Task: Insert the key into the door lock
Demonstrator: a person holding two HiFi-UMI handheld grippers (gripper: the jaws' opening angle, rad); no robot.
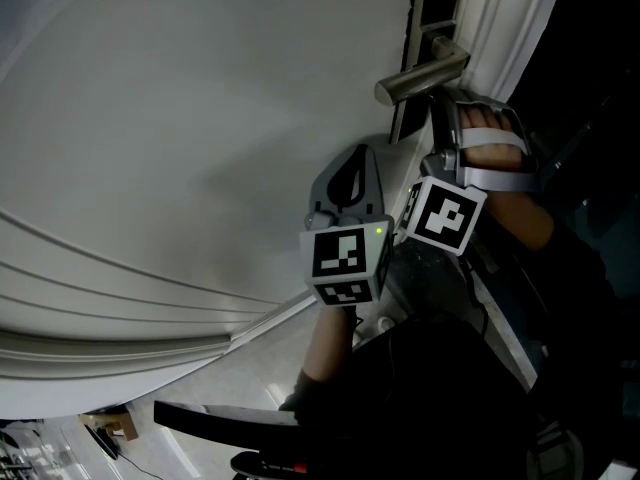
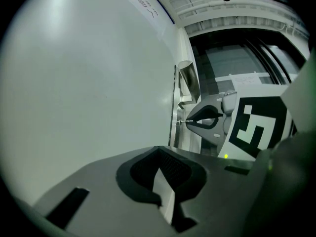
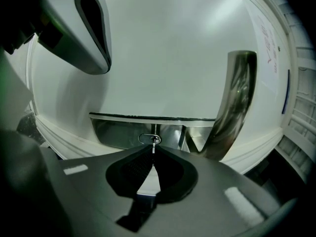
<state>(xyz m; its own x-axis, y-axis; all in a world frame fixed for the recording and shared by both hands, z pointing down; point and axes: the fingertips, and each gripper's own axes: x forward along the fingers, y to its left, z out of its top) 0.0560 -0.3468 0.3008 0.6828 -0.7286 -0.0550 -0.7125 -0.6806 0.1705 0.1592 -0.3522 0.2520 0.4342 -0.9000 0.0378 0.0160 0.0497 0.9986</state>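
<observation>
My right claw (image 3: pixel 153 151) pinches the key (image 3: pixel 154 144), its tip at the lock (image 3: pixel 144 138). My left claw (image 2: pixel 160 151) is closed on nothing, near the door (image 2: pixel 89 83).

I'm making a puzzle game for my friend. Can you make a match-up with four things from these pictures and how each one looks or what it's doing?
Things:
1. key
2. door handle
3. left gripper
4. door

States:
A. white and flat
B. shiny metal, sticking out from the door
C. jaws shut, nothing between them
D. pinched in the right gripper, tip at the keyhole

Pairs: 1-D, 2-B, 3-C, 4-A
</observation>
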